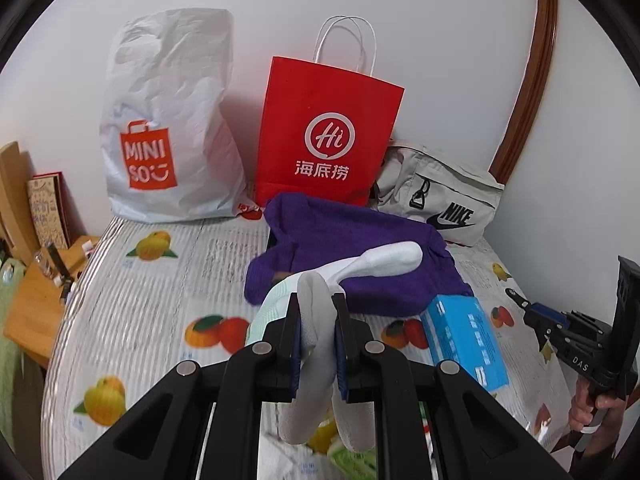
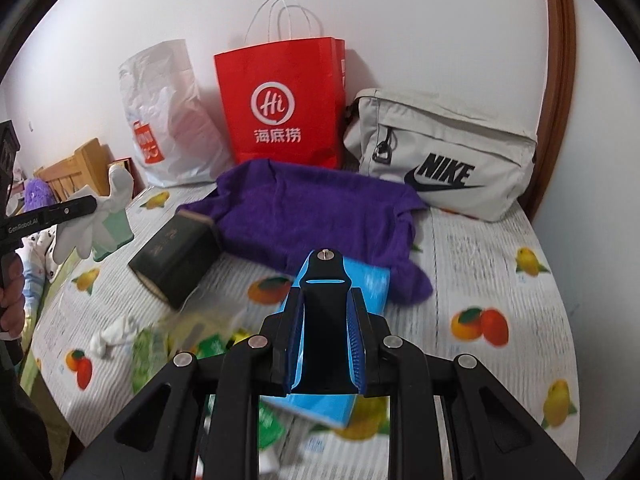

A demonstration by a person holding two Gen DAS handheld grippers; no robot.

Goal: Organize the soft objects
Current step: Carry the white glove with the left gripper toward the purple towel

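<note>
Two grippers: left gripper (image 1: 316,300) fingers clamped on white socks (image 1: 320,320); right gripper (image 2: 326,300) fingers clamped on black-blue strap (image 2: 324,320).

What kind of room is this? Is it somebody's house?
Probably a room in a home, maybe a bedroom or a storage corner. Shopping bags, a red paper one and a white plastic one, lean on the wall, and a purple sweater lies on a fruit-print cover.

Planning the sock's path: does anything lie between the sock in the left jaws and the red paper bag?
Yes: the purple towel lies between the white sock and the red bag, low near its base.
</note>
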